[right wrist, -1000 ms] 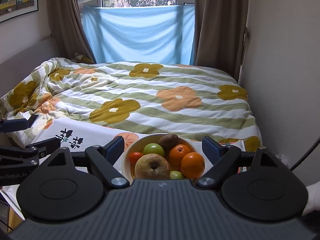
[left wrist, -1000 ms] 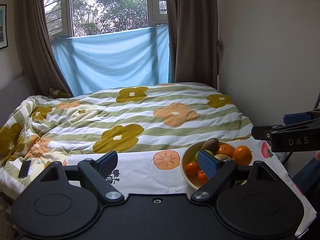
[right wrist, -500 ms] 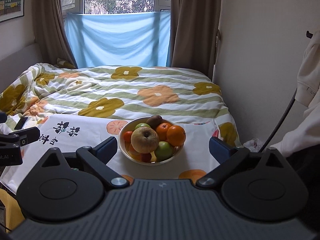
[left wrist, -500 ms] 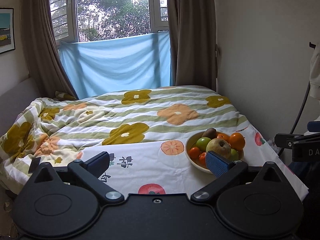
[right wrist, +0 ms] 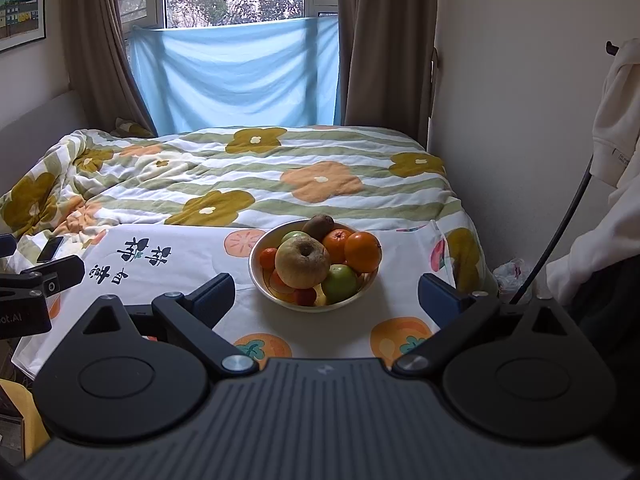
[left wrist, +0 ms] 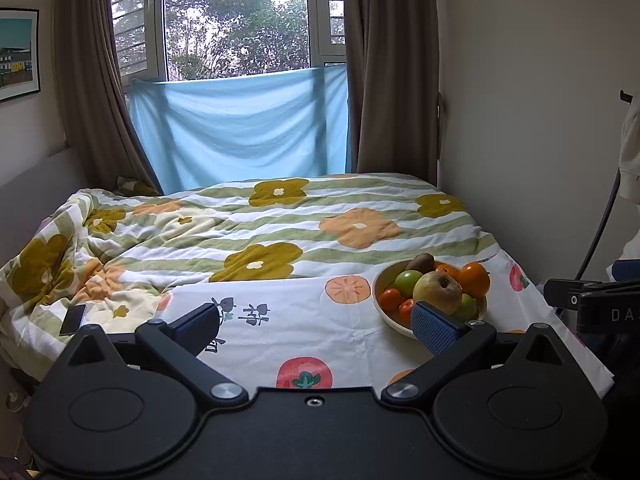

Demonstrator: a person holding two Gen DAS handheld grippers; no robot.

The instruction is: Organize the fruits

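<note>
Hovering w/ left gripper (left wrist: 316, 328) & right gripper (right wrist: 326, 294) both spread wide, gripping nothing; fruit bowl (right wrist: 264, 284) sitting just ahead between right jaws.

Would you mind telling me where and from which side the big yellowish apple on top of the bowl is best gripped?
Grip the yellowish apple across its widest middle, coming from above and the near side with the open right gripper. It sits highest in the bowl, stem dimple up, so its flanks look free; oranges crowd its right, so close front-to-back if possible.
</note>
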